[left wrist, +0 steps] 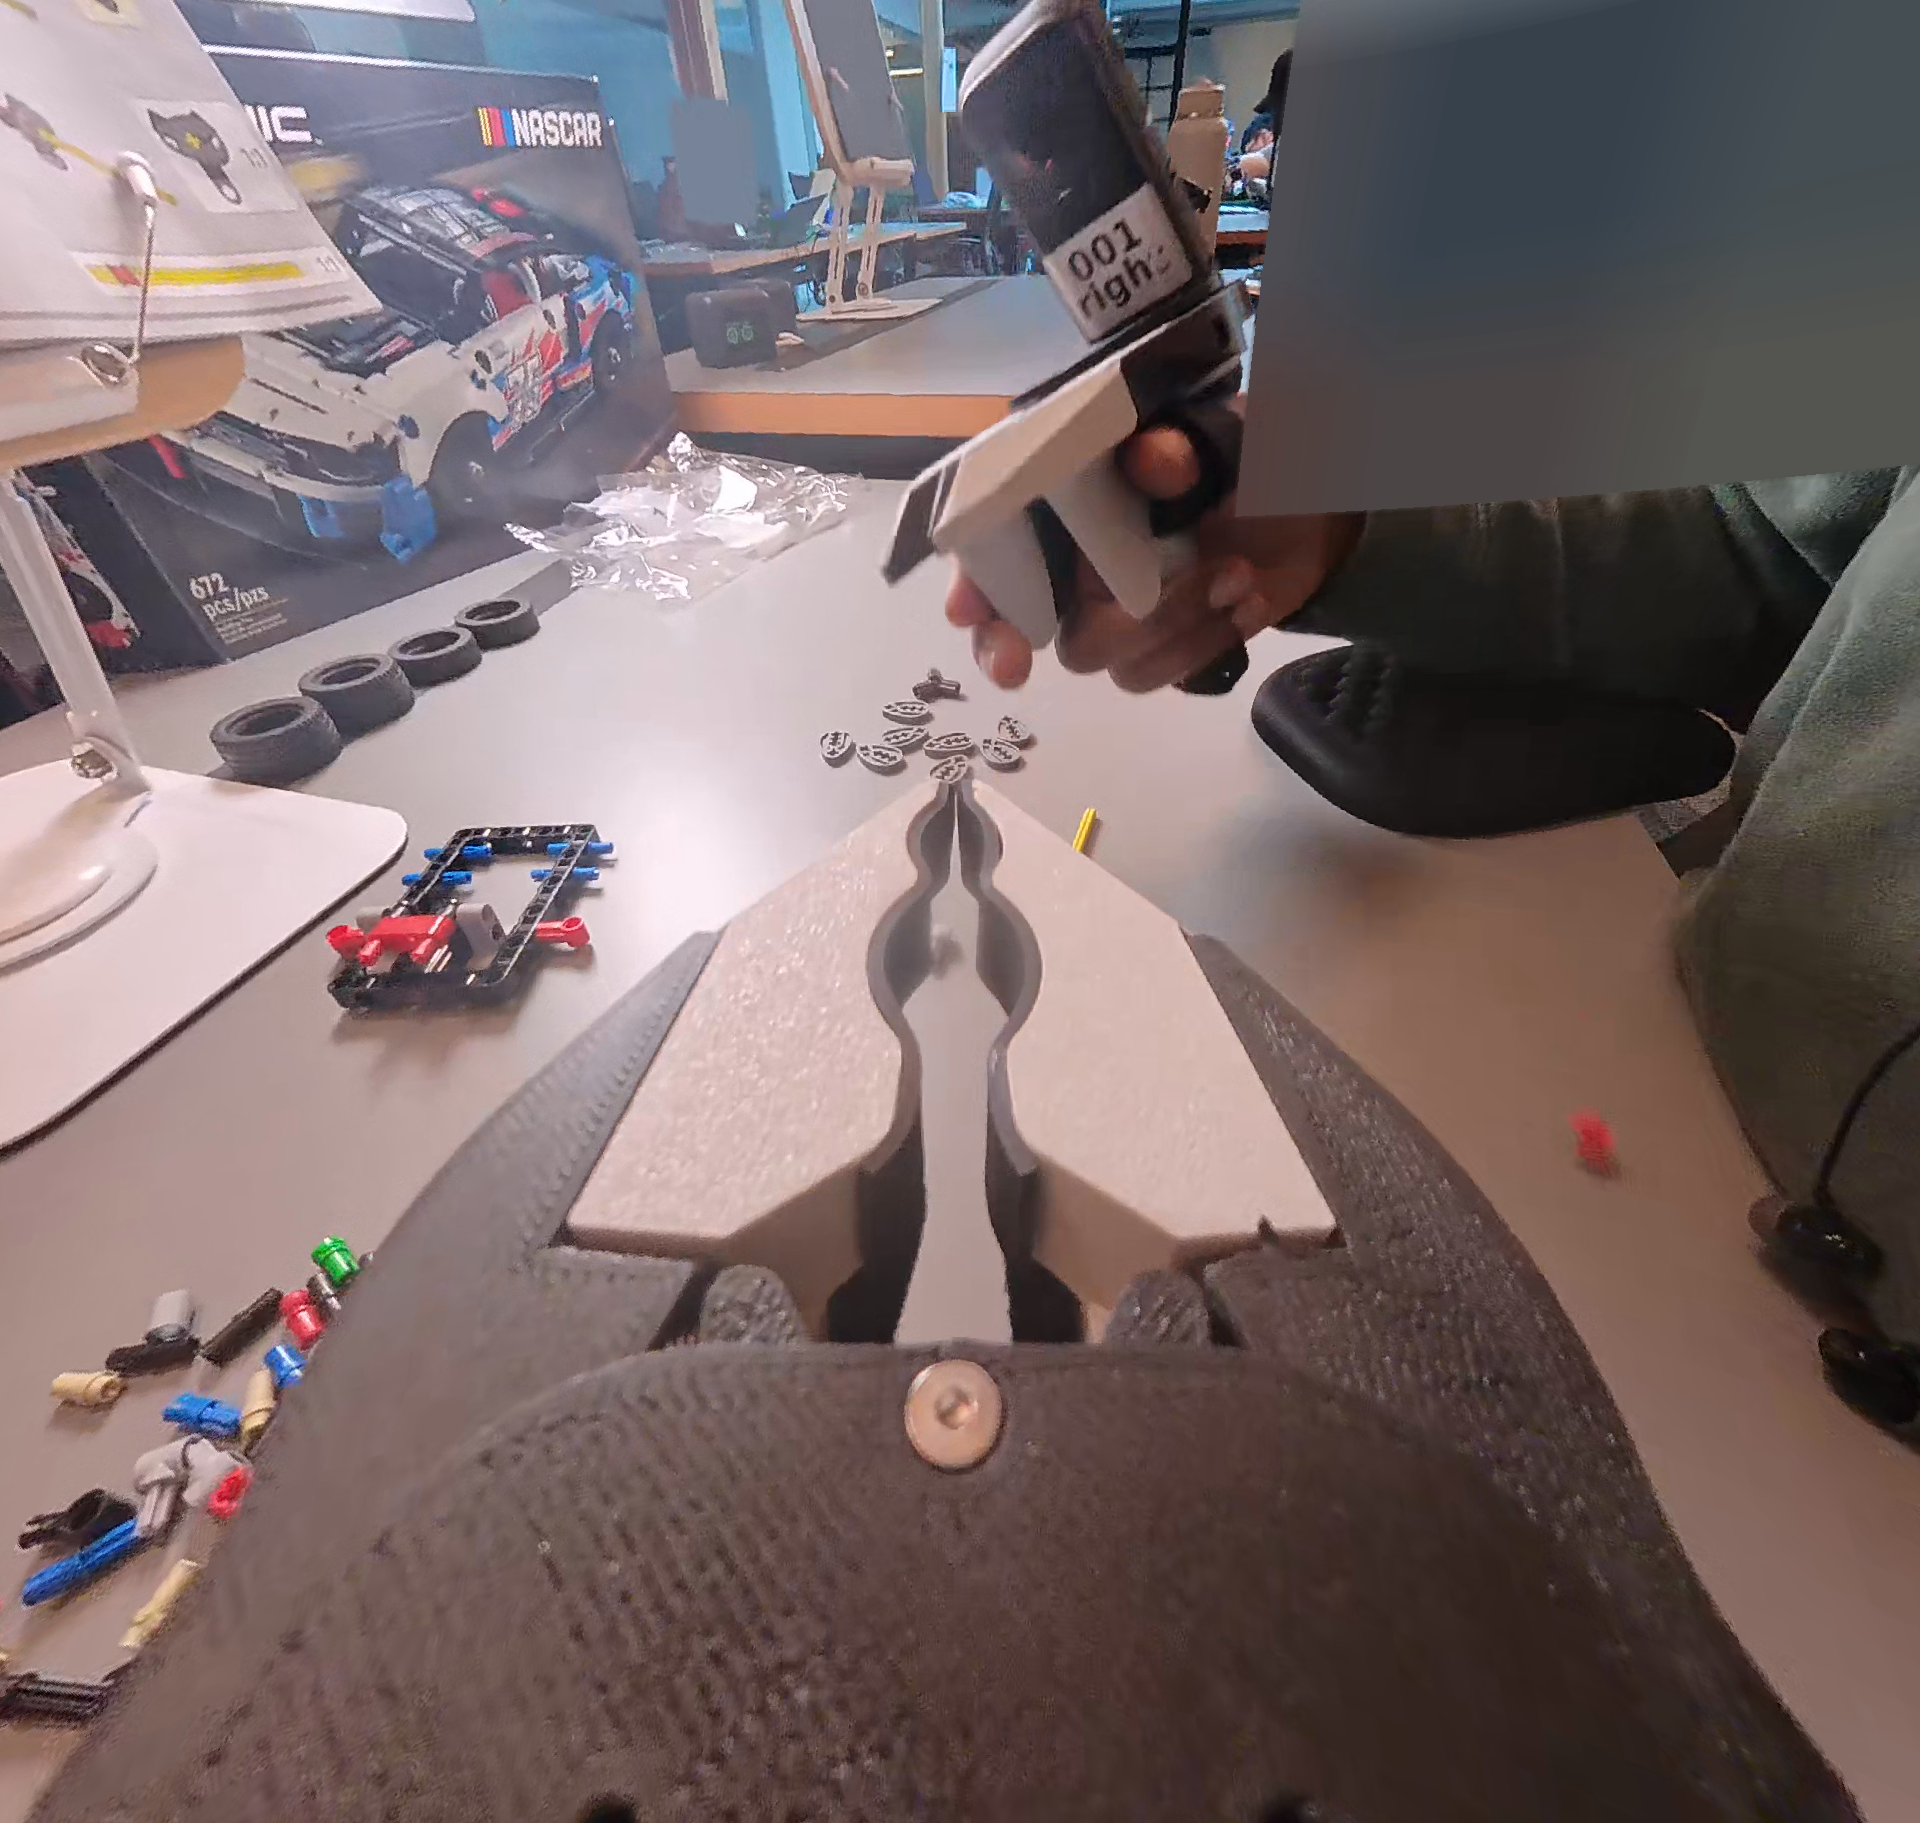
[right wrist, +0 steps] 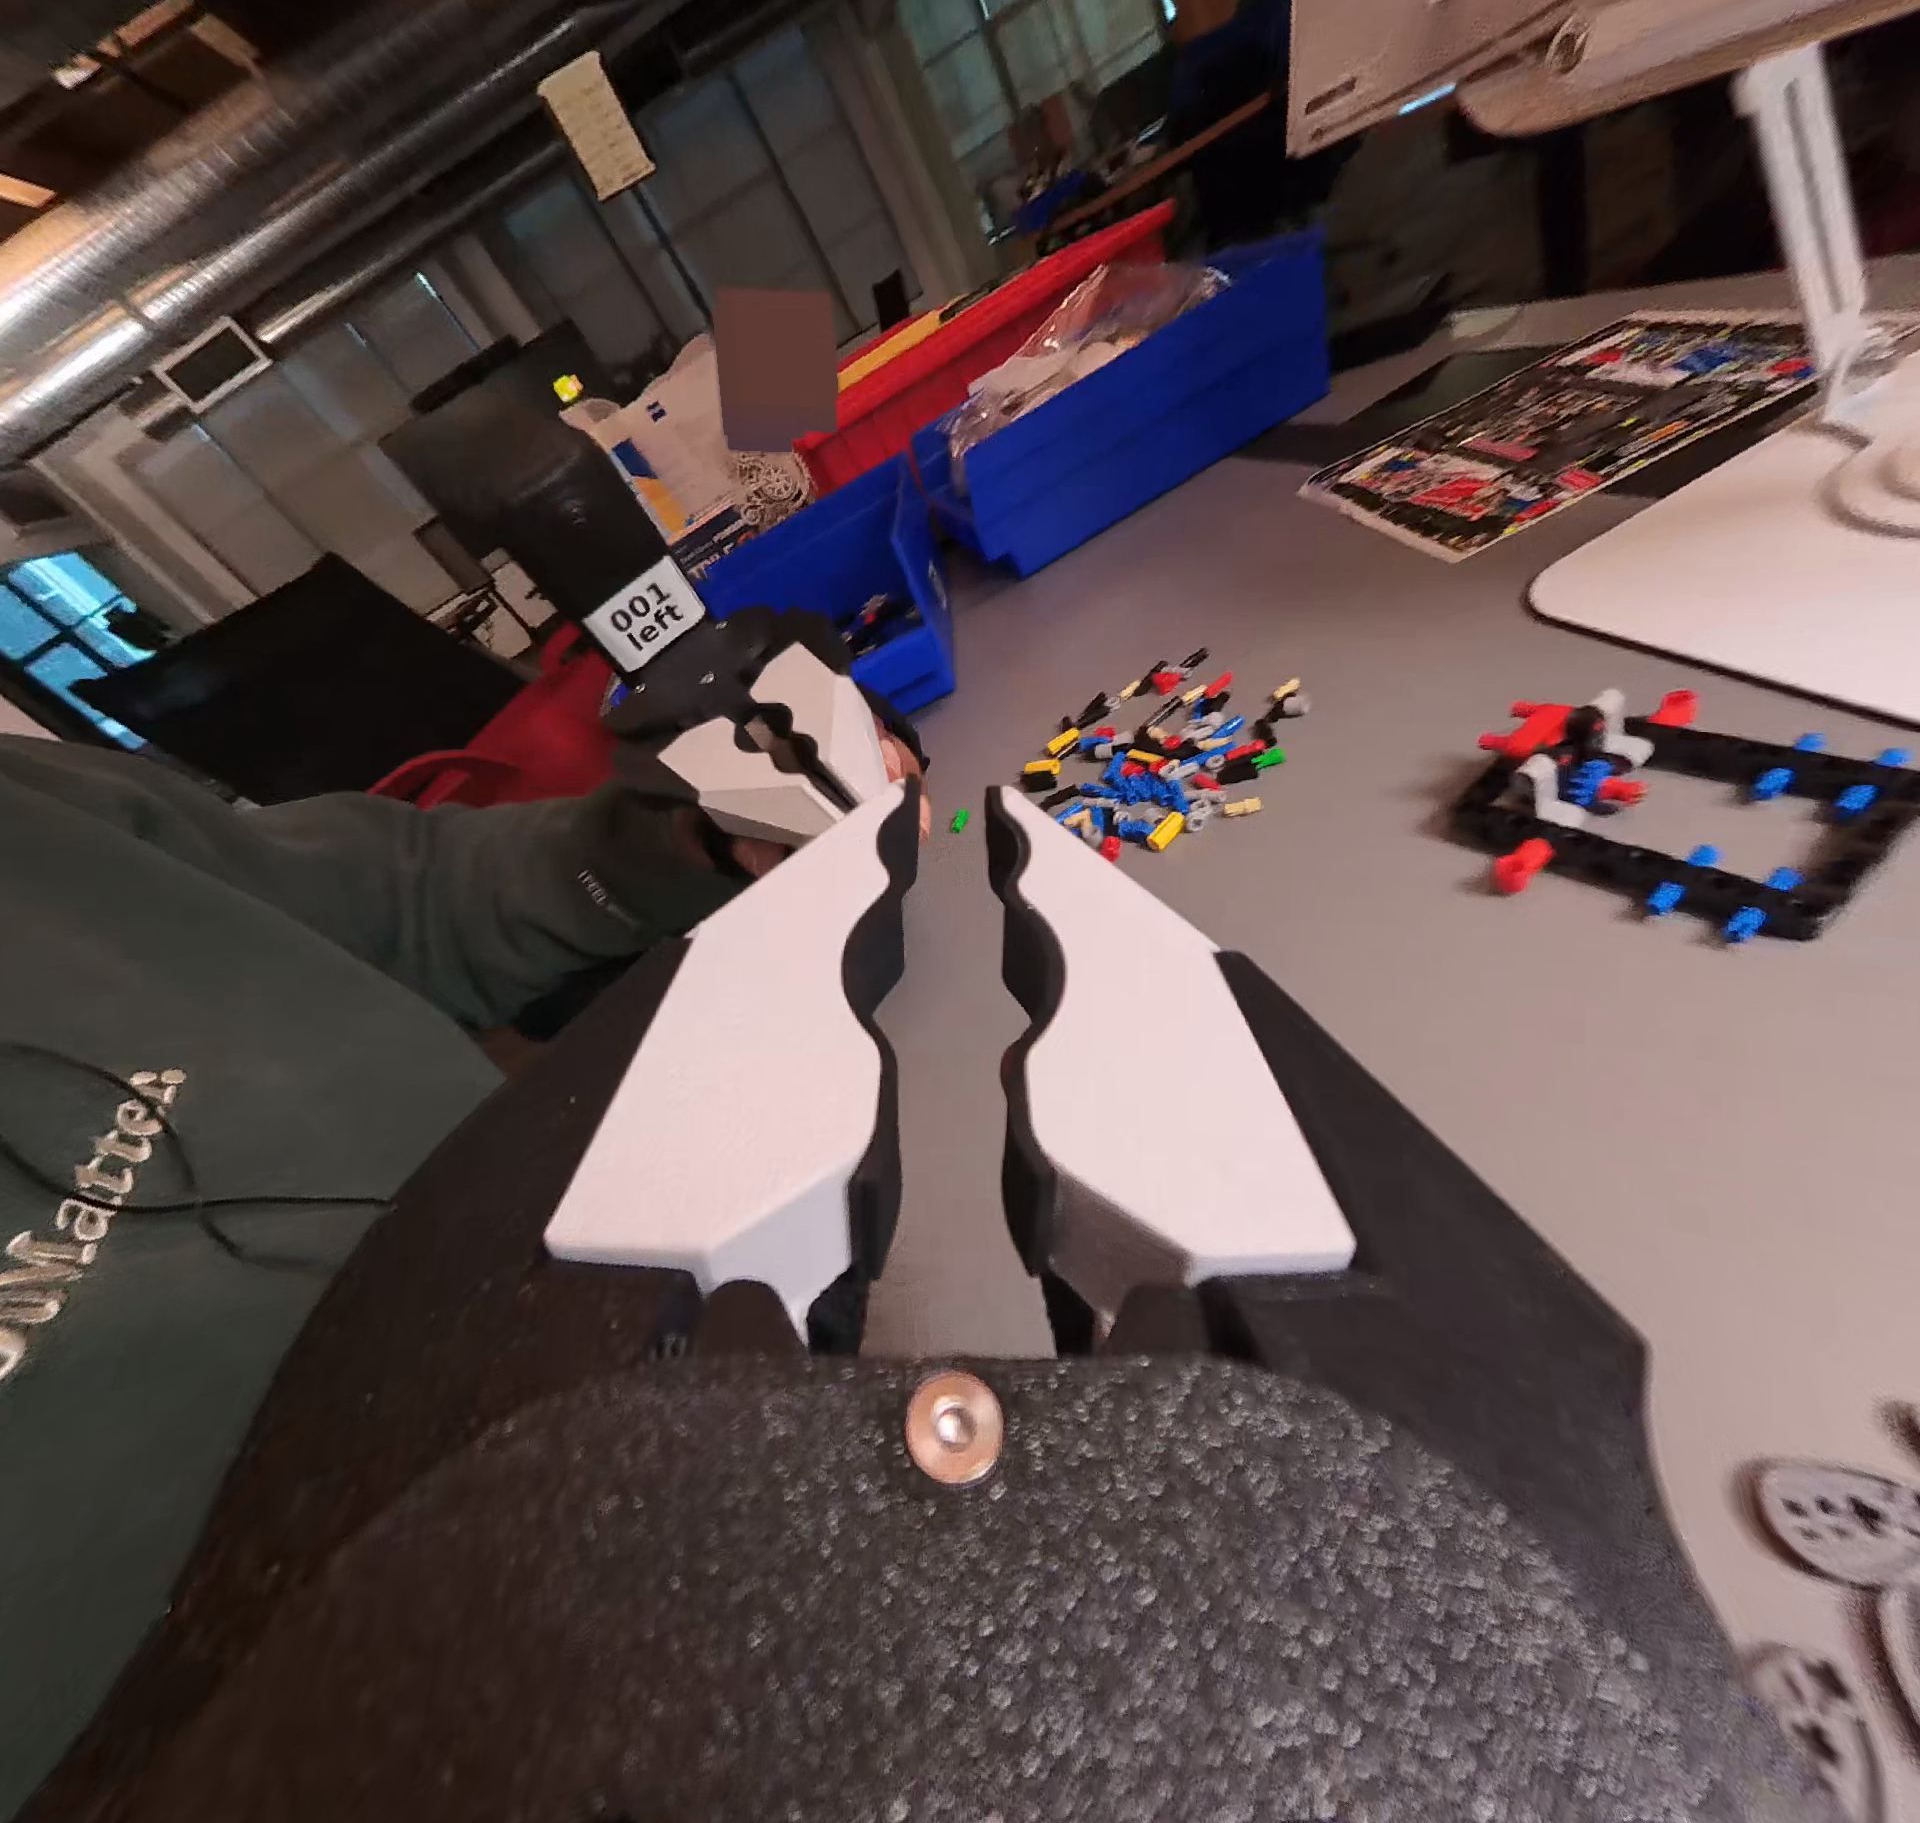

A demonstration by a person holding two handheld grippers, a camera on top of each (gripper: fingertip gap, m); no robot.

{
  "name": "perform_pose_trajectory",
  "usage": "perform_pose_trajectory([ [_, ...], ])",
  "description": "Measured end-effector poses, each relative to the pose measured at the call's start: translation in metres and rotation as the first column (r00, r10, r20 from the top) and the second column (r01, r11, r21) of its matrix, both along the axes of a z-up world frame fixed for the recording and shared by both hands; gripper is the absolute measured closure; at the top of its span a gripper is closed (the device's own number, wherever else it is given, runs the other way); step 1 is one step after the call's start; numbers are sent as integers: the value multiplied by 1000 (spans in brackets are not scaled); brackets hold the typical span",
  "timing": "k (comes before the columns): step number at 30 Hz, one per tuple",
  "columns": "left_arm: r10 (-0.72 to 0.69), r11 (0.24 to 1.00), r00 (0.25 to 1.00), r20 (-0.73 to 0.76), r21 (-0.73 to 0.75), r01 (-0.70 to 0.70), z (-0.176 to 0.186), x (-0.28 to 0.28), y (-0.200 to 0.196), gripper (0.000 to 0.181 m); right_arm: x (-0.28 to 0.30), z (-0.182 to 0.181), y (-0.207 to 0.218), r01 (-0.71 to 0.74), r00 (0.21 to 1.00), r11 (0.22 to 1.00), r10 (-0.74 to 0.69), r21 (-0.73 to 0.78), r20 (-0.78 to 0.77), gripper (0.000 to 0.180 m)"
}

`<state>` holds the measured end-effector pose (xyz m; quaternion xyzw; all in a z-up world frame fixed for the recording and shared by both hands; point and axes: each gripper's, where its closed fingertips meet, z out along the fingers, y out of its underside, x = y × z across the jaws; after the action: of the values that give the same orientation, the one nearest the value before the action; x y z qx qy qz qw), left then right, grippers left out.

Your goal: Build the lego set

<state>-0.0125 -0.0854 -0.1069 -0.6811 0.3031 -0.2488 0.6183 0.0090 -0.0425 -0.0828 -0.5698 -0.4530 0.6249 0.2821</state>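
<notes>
Behind, blue bins (right wrist: 1132, 454) with clear bags (right wrist: 1101, 319) inside

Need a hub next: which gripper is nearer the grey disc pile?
Left. The left gripper, shut, has its tips at the edge of the grey disc pile; the right gripper is above it, apart.

Black frame (left wrist: 473, 916) with blue pins and red parts, black tyres (left wrist: 275, 734), blue bins (right wrist: 1132, 433) — grey table (left wrist: 665, 734), white-and-black tongs (right wrist: 953, 807)
</notes>
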Motion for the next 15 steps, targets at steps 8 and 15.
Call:
perform_pose_trajectory([
  [8, 33, 999, 999, 17, -12, -33, 1, -6, 4, 181, 9, -8, -28, -115, 993, 983, 112, 142, 30, 170],
  [15, 39, 998, 999, 29, -49, -37, -6, -10, 8, 181, 22, -69, -101, -510, 855, 793, 423, 333, 301, 168],
])
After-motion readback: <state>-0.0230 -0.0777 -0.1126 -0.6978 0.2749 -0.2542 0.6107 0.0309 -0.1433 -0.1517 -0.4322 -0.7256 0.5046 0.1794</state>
